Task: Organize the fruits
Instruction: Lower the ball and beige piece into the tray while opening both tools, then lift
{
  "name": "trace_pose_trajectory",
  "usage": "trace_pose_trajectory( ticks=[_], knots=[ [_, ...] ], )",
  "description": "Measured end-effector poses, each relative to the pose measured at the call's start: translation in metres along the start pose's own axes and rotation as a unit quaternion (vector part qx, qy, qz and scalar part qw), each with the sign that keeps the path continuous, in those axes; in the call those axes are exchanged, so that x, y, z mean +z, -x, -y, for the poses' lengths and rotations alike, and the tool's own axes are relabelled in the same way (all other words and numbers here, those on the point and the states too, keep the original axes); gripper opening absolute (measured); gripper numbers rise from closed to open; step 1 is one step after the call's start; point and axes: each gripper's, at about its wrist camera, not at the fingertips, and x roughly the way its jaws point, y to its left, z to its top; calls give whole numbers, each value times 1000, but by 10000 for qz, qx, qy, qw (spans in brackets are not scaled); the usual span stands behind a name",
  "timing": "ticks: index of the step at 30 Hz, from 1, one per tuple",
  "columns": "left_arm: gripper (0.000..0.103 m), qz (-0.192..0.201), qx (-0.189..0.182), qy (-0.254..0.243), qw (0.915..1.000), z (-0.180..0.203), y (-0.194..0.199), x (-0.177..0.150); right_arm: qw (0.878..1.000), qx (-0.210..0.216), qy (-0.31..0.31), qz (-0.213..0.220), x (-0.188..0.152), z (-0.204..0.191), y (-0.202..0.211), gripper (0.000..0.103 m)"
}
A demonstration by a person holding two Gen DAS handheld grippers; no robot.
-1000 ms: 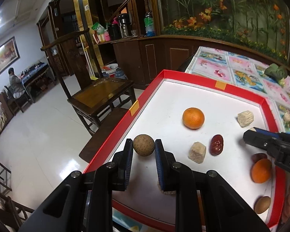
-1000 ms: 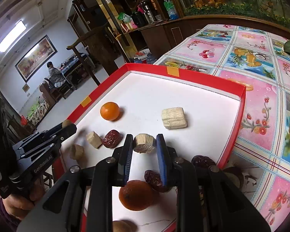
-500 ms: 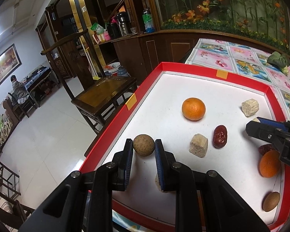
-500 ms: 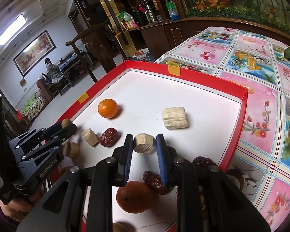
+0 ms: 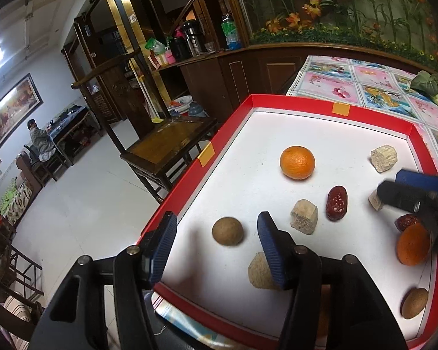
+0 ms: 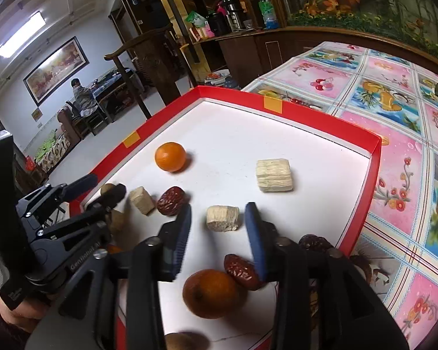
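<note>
Left gripper (image 5: 217, 237) released, pads spread wide; round brown fruit (image 5: 227, 231) sitting on tray floor between them, touching neither. Tan chunk (image 5: 260, 271) partly hidden behind right-hand pad. Further out: pale cut chunk (image 5: 304, 220), red date (image 5: 337, 203), orange (image 5: 297, 162) mid-tray, all apart.

Right gripper (image 6: 218, 234) also released, jaws wide; ribbed pale chunk (image 6: 222, 218) resting between them, gaps on both sides. In left view that gripper blurred at right edge, covering most of the chunk. Just below its fingers: second orange (image 6: 210, 293) touching a date (image 6: 242, 271), date half hidden by right-hand pad. Another brown fruit (image 6: 185, 341) cut off at bottom edge. Dark dates (image 6: 315, 242) behind gripper body, on or beyond the red rim, cannot tell which. Larger ribbed block (image 6: 274, 175) alone further out. Red-walled tray (image 6: 321, 116) on floral tablecloth (image 6: 394, 93).
</note>
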Motion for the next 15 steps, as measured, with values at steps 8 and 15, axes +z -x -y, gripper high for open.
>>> trace_pose_trajectory(
  ticks=[8, 15],
  knots=[
    [73, 141, -49, 93, 9998, 0, 21, -2, 9974, -36, -571, 444, 9, 26, 29, 51],
    [73, 290, -171, -113, 9994, 13, 42, -1, 9931, -67, -946, 689, 15, 47, 48, 52]
  ],
)
